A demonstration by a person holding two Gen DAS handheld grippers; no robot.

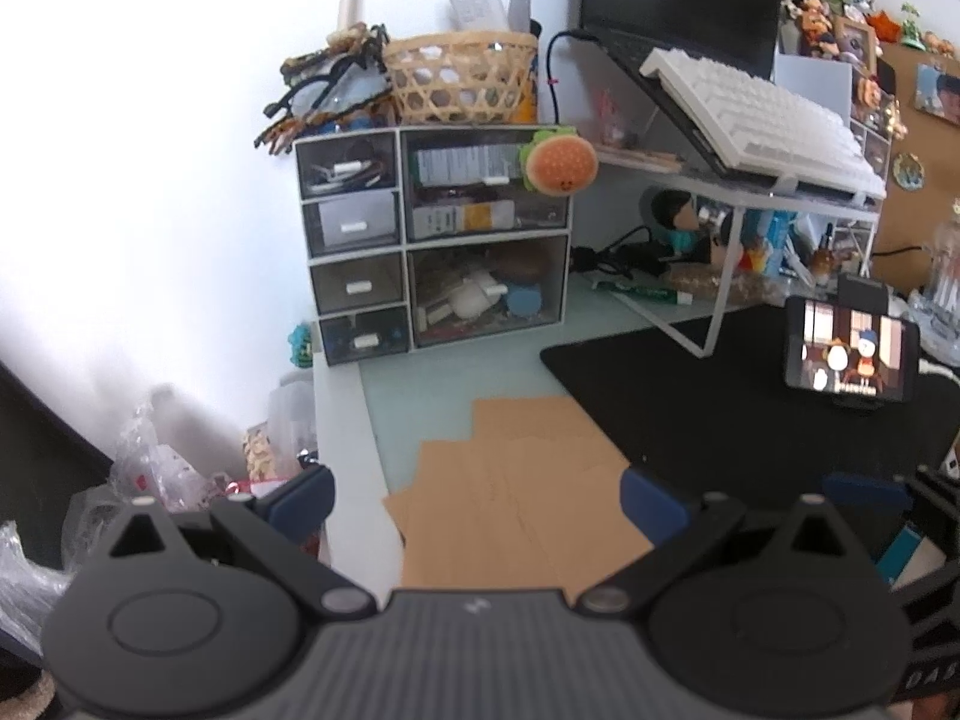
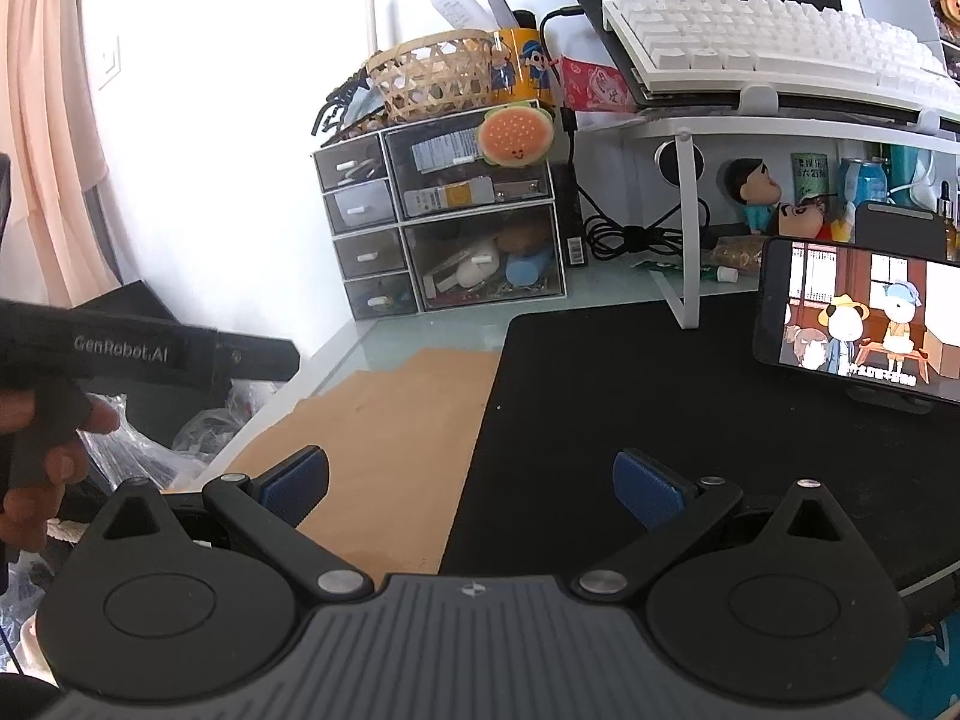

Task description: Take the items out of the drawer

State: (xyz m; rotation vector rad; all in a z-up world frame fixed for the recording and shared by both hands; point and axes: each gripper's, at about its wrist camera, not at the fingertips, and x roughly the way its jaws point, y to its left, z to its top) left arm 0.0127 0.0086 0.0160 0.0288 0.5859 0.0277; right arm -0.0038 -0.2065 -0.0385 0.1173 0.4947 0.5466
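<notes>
A small clear drawer unit (image 1: 435, 240) with white handles stands at the back of the desk, all drawers shut; it also shows in the right wrist view (image 2: 444, 228). Its big lower drawer (image 1: 487, 291) holds white and blue items. My left gripper (image 1: 477, 501) is open and empty, well short of the unit, above brown cardboard (image 1: 510, 480). My right gripper (image 2: 471, 489) is open and empty, over the cardboard (image 2: 384, 432) and the black mat (image 2: 660, 420). The left gripper's body (image 2: 150, 354) and the hand holding it show at the left of the right wrist view.
A wicker basket (image 1: 462, 78) and a burger plush (image 1: 558, 165) sit on the drawer unit. A white stand (image 1: 738, 204) carries a laptop and keyboard (image 1: 762, 114). A phone (image 2: 864, 324) plays a cartoon on the mat. Plastic bags (image 1: 150, 468) lie off the desk's left edge.
</notes>
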